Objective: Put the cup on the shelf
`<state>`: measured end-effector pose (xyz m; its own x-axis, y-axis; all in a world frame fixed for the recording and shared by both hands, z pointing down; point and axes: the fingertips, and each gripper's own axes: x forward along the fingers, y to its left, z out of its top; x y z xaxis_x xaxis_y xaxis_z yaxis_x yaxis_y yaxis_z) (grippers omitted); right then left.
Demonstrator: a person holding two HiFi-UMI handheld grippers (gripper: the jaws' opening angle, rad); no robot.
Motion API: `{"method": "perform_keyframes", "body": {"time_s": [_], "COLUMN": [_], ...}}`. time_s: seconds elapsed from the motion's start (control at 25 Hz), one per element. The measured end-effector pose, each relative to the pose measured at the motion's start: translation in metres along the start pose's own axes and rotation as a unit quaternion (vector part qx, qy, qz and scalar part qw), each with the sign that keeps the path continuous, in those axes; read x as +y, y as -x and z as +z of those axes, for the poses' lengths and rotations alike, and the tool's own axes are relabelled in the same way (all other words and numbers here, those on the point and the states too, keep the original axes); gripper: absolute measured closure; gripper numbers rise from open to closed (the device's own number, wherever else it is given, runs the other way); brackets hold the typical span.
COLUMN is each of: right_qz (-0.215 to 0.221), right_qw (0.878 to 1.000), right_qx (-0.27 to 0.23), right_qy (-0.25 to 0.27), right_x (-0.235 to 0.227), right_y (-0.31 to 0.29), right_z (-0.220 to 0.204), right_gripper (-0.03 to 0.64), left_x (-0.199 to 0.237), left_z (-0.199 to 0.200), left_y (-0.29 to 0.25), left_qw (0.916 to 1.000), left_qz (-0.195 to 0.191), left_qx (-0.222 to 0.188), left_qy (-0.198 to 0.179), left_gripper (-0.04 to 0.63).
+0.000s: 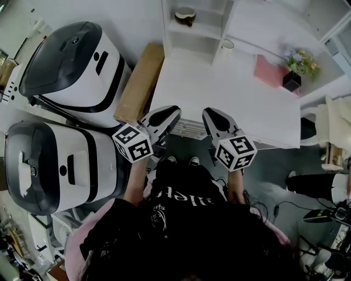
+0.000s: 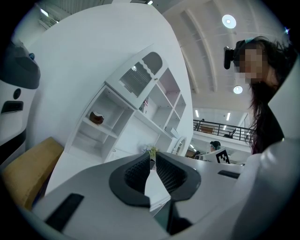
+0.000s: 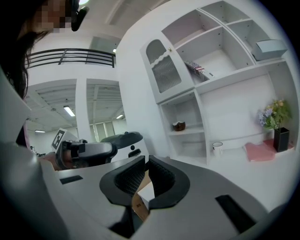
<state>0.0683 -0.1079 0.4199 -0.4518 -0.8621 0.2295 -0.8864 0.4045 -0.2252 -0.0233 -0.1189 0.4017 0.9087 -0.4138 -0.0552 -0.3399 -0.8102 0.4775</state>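
A small white cup point(image 1: 227, 45) stands on the white desk point(image 1: 236, 104), just right of the white shelf unit point(image 1: 193, 27); the right gripper view shows the cup point(image 3: 217, 148) beside the shelf's lowest compartments point(image 3: 187, 136). My left gripper point(image 1: 174, 111) and right gripper point(image 1: 208, 112) hover side by side over the desk's near edge, far short of the cup. Both are shut with nothing between the pads, as the left gripper view point(image 2: 153, 154) and right gripper view point(image 3: 146, 158) show.
A brown bowl-like thing point(image 1: 185, 15) sits on a shelf board. A pink cloth point(image 1: 269, 71) and a dark pot of flowers point(image 1: 293, 77) lie at the desk's right. A cardboard box point(image 1: 140, 82) and two large white-and-dark machines point(image 1: 71, 60) stand left.
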Motion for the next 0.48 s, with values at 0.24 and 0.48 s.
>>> {"method": "perform_keyframes", "body": {"time_s": [0.24, 0.48], "right_qz": [-0.002, 0.0], "right_qw": [1.0, 1.0], "right_qx": [0.0, 0.001], "right_qy": [-0.006, -0.005], "right_x": [-0.012, -0.027], "right_y": [0.002, 0.004], "right_z": [-0.001, -0.001], "right_gripper": [0.557, 0.557], "left_x": [-0.002, -0.004], "left_z": [-0.003, -0.007], "left_y": [-0.011, -0.027], "left_qw": [1.0, 0.9999], "left_qz": [-0.003, -0.006], "left_qx": [0.006, 0.011], "left_qy": [0.004, 0.003], "left_gripper": [0.545, 0.545]}}
